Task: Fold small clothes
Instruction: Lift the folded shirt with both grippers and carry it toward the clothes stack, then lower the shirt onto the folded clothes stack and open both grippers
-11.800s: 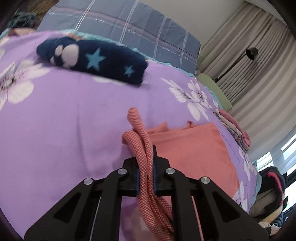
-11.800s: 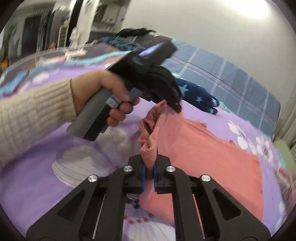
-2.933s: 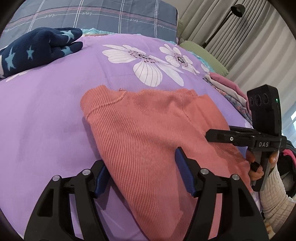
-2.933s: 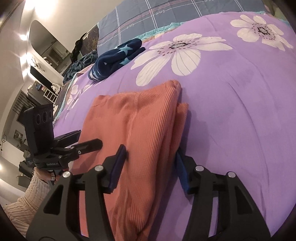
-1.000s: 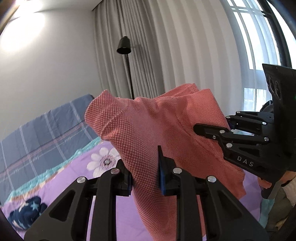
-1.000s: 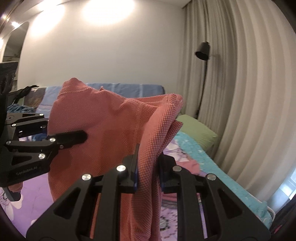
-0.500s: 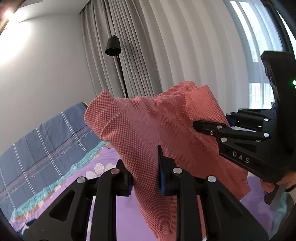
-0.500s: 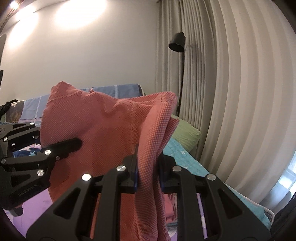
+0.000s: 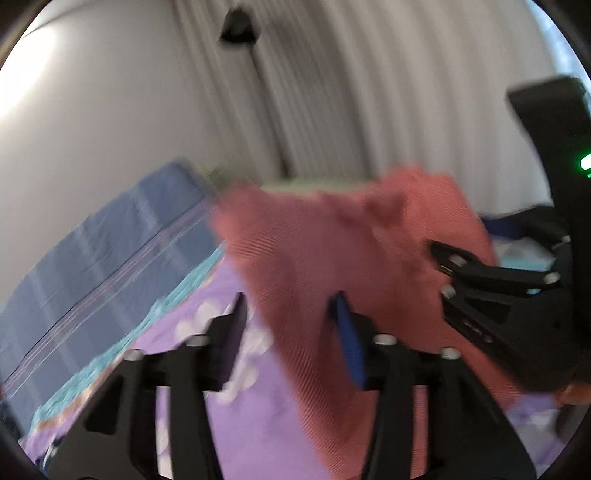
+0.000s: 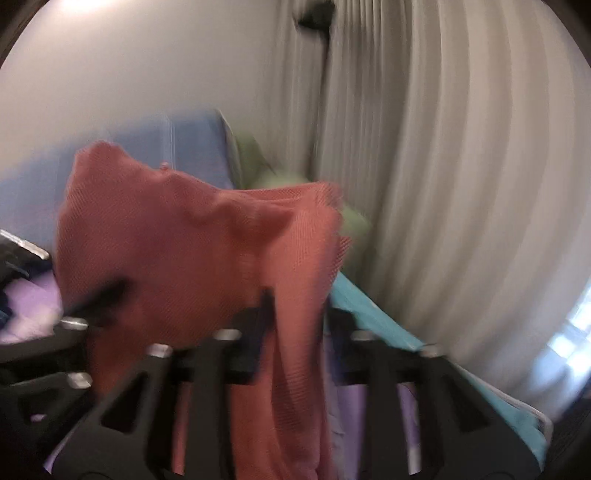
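1. Over the purple bedspread point(image 9: 258, 424), letting go of the coral garment point(image 9: 332, 240), which hangs in the air between both tools and is not yet down on the bed.
2. At the left gripper point(image 9: 291, 325): standing apart, having just been opening, with cloth between the fingers but no longer pinched; possibly brushing the blue pad on one side.
3. At the right gripper point(image 10: 295, 317): likewise spread, having just been opening, with a folded edge of the garment hanging down through the gap, unclamped.
4. Risk, as a judgement: could land crumpled or with the fold undone, since dropping from height while moving leaves nothing to steer the layers.
5. Could also snag on a pad and drag sideways on withdrawal, skewing the edges.
6. Might fall partly off target, towards the teal edge of the bedding point(image 10: 369, 314), if released too near the side.
7. Hard to make out: heavy motion blur in both views, so no telling whether any cloth clings to a pad.
8. Hidden: lower part of the garment, behind the black fingers and cut off at the bottom of both views; no seeing how far above the bed it hangs.
9. Also blurred: blue plaid pillow point(image 9: 110, 251), green cushion point(image 10: 266, 166), floor lamp point(image 9: 238, 31) against the curtains point(image 9: 351, 92); landing spot itself screened by the cloth.
10. No way to count folds or to tell which side faces up.
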The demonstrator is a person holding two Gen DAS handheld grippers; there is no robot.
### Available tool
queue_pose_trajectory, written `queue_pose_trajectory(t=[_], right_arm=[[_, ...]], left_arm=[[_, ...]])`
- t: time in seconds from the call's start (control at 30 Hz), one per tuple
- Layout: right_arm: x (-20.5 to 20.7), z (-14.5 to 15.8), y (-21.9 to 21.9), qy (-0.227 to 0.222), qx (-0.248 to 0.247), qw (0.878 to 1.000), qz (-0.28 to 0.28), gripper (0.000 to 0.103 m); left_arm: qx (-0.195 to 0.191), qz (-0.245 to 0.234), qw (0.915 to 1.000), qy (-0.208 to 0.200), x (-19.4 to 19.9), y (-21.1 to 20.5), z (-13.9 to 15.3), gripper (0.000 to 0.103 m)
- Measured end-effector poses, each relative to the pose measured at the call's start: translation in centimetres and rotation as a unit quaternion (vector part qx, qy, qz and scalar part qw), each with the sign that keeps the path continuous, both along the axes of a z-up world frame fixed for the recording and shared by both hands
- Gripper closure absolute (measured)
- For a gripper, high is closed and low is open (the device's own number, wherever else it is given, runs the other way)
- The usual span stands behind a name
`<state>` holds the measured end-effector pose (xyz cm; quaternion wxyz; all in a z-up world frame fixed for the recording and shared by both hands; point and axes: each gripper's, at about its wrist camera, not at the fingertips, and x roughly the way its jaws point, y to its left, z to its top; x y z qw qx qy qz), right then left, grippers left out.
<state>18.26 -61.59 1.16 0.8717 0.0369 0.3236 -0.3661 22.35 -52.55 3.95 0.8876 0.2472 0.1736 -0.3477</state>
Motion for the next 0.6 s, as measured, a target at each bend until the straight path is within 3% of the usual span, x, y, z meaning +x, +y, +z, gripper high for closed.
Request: queue_pose_trajectory(t=[0.03, 0.1, 0.17, 0.23, 0.37, 0.47, 0.6], right_arm=[[0.2, -1.5, -0.6, 0.015, 0.009, 1.000, -0.002, 0.053], [0.0, -4.8, -1.6, 0.040, 0.043, 0.998, -0.003, 0.058], [-0.9, -7.7, -2.3, 0.044, 0.063, 0.997, -0.012, 0.058], [-1.3, -8.9, -2.4, 0.045, 0.038, 0.998, -0.017, 0.057], [-1.5, -10.2, -0.8, 0.056, -0.028, 0.998, -0.013, 0.056], [-2.1, -10.7, -1.1, 0.046, -0.016, 0.999, -0.013, 0.055], [-2.5, -9.8, -1.2, 0.032, -0.024, 0.999, -0.006, 0.054]], left_arm=[[0.013, 0.005, 0.9996, 0.025, 0.9, -0.2, -1.8, 0.051], [0.034, 0.006, 0.9976, 0.059, 1.6, -0.2, -4.8, 0.051], [0.063, -0.005, 0.9960, 0.063, 1.3, -0.1, -8.1, 0.047], [0.065, -0.025, 0.9963, 0.051, 0.4, 0.1, -9.7, 0.046], [0.050, -0.013, 0.9960, 0.072, 0.2, 0.7, -11.1, 0.047], [0.038, -0.008, 0.9957, 0.084, 0.1, 1.0, -11.4, 0.047], [0.033, 0.006, 0.9977, 0.059, -0.6, 0.9, -11.3, 0.047]])
